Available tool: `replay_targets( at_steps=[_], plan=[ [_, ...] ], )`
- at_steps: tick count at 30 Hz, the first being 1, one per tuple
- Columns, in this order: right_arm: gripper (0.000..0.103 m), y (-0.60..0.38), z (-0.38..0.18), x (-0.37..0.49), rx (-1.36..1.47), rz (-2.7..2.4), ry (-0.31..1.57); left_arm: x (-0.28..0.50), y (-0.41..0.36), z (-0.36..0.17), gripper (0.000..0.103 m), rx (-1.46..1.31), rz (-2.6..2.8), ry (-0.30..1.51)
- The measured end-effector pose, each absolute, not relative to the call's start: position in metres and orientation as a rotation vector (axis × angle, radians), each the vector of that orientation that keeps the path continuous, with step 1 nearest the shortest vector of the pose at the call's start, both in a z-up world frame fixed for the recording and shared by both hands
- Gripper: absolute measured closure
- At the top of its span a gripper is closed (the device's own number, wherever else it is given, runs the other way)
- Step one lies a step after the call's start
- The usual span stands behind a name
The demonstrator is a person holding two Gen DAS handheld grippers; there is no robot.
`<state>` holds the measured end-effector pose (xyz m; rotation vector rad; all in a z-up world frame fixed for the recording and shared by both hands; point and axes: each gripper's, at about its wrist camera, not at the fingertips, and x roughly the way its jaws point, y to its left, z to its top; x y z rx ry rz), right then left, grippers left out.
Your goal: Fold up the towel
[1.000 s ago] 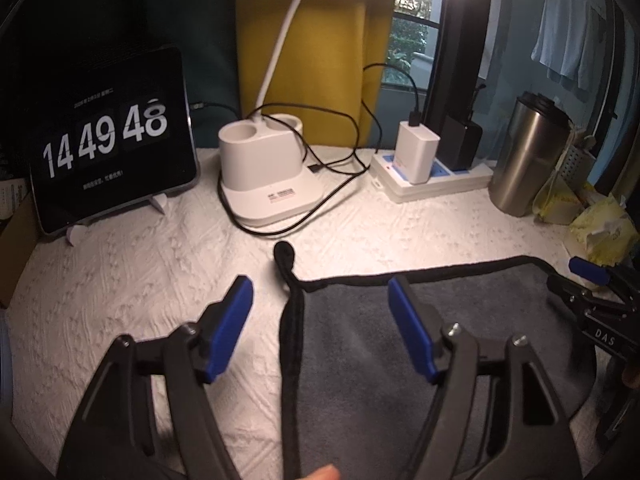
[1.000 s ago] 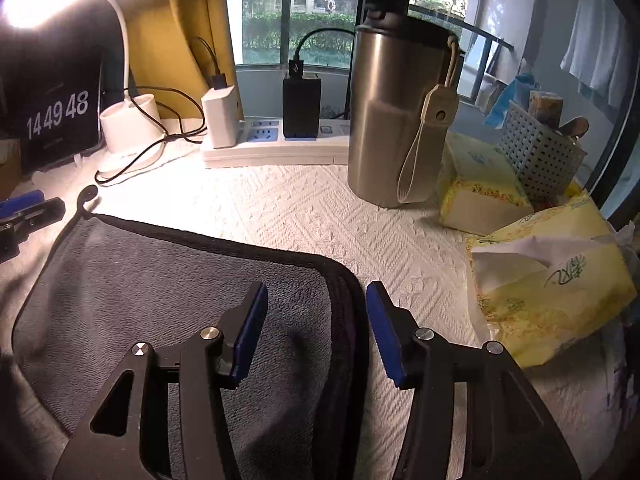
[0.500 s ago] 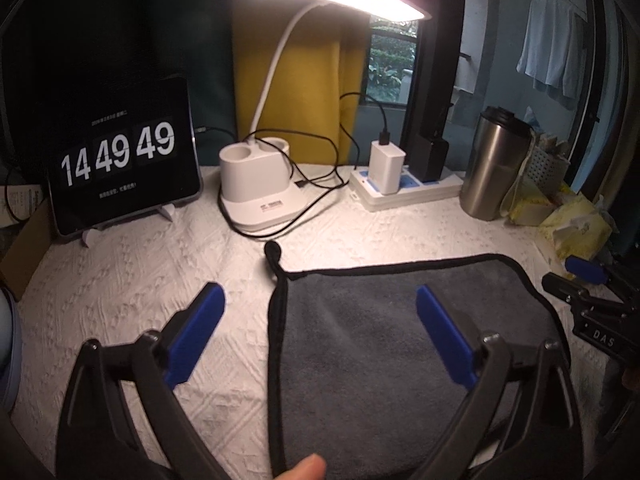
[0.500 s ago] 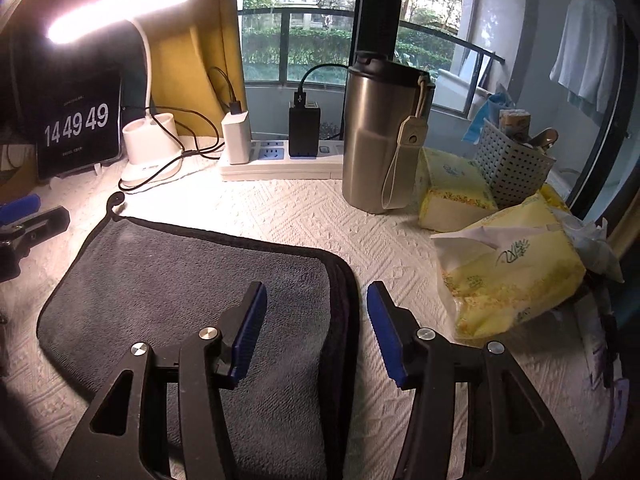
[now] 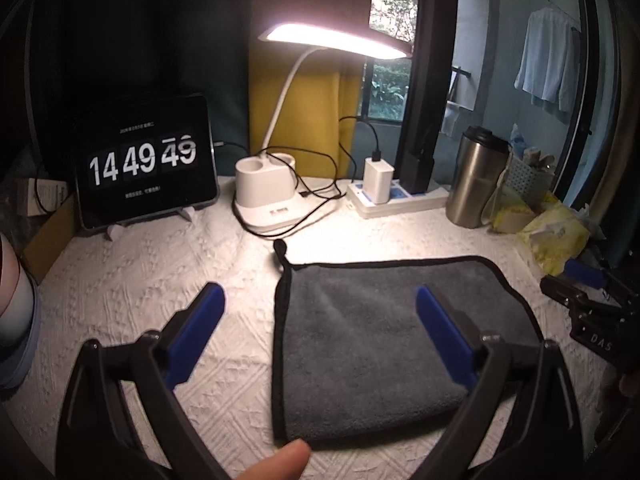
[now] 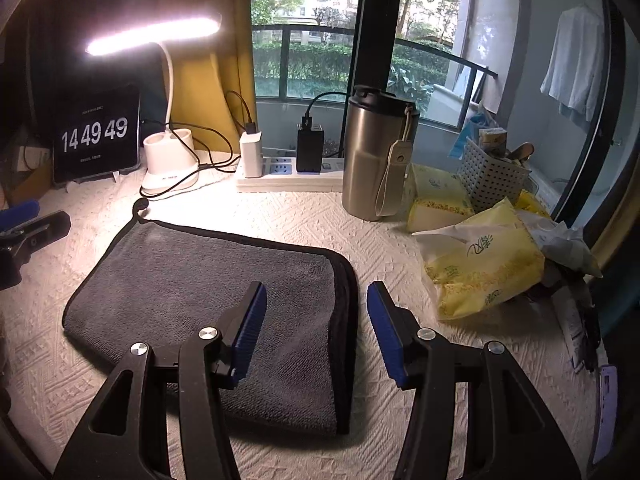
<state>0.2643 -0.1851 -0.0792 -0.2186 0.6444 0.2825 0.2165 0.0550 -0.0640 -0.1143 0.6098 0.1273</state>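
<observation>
My left claw is spread wide above the counter, gripping nothing, one blue pad over bare cloth cover and the other over the towel. The grey towel lies folded flat in the middle of the counter, black trim around it, its hanging loop pointing toward the lamp. My right claw is parted too, empty, straddling the towel's right-hand edge, where stacked layers show. Behind the towel stand the clock, a power strip and a steel mug; a yellow tissue pack sits off to the right.
</observation>
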Motion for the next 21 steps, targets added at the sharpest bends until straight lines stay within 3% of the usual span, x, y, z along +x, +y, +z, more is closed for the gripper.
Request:
replay_targets(
  at_steps=[21],
  plan=[
    [0.048, -0.197, -0.048, 0.201, -0.189, 0.268, 0.548, 0.154, 0.047, -0.045, 0.006, -0.122, 0.118, 0.503]
  ],
)
